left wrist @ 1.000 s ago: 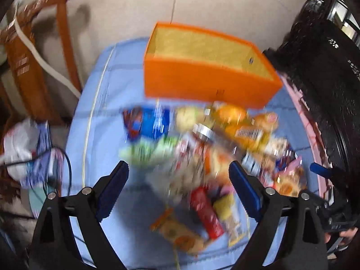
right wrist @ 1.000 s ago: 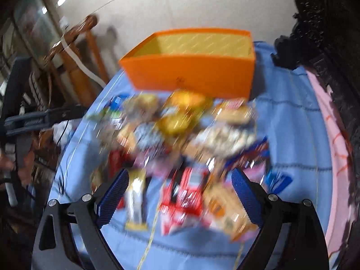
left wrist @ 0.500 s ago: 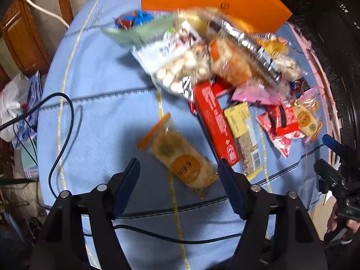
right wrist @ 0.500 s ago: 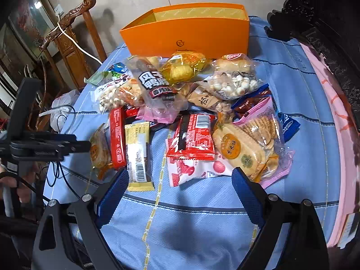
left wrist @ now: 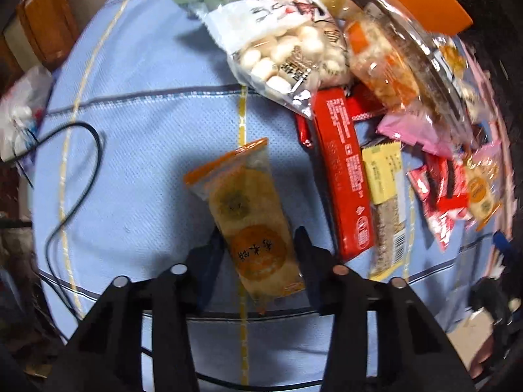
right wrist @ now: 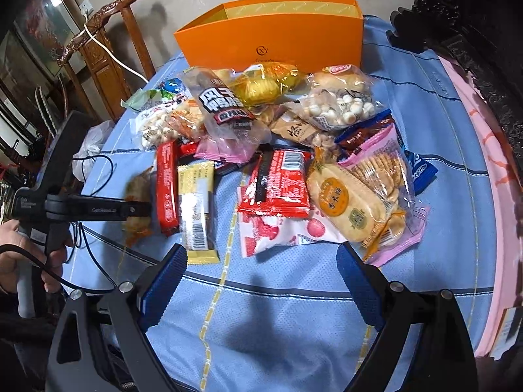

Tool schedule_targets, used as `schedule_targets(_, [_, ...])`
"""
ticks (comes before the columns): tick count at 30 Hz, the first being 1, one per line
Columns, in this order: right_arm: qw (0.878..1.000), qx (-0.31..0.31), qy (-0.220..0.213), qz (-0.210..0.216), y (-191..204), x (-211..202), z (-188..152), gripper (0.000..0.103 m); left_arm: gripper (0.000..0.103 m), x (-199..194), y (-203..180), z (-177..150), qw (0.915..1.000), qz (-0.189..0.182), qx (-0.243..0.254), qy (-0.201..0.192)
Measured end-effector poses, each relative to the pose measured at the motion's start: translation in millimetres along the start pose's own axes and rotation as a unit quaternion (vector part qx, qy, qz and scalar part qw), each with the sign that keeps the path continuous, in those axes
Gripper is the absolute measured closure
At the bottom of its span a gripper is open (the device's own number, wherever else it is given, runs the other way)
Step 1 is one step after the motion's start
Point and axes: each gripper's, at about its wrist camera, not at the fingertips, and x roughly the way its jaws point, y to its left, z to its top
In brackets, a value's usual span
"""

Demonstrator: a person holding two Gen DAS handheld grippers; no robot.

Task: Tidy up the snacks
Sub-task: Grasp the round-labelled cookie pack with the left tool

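Several snack packs lie in a heap on a blue tablecloth (right wrist: 278, 310). An open orange box (right wrist: 278, 39) stands behind them. My left gripper (left wrist: 260, 245) is closed around the near end of an orange rice-cracker pack (left wrist: 251, 225), which lies on the cloth beside a long red box (left wrist: 343, 176) and a yellow bar (left wrist: 385, 202). From the right wrist view the left gripper (right wrist: 143, 210) shows at the left edge over that pack. My right gripper (right wrist: 261, 281) is open and empty, held above bare cloth in front of a red packet (right wrist: 278, 186) and another rice-cracker pack (right wrist: 346, 202).
A bag of white balls (left wrist: 287, 52) and further packs crowd the far side near the box. A black cable (left wrist: 75, 176) loops over the left cloth. A wooden chair (right wrist: 108, 49) stands at the back left. Dark carved furniture (right wrist: 474, 26) borders the right.
My left gripper has come down and forward onto the orange rice-cracker pack and its jaws have closed on it. The right gripper has held nearly still, open.
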Motion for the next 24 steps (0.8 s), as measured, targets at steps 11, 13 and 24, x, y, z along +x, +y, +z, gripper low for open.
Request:
schedule_targets(11, [1.0, -0.014, -0.011, 0.008, 4, 11, 25, 0.01, 0.065, -42, 17, -15, 0.9984, -0.003, 0.0, -0.056])
schedule_targets(13, [1.0, -0.016, -0.004, 0.004, 7, 21, 36, 0.01, 0.065, -48, 24, -17, 0.9981, -0.003, 0.0, -0.062])
schedule_targets(24, [0.995, -0.027, 0.039, -0.083, 18, 77, 61, 0.011, 0.065, -62, 6, -10, 0.9969, -0.004, 0.005, -0.079])
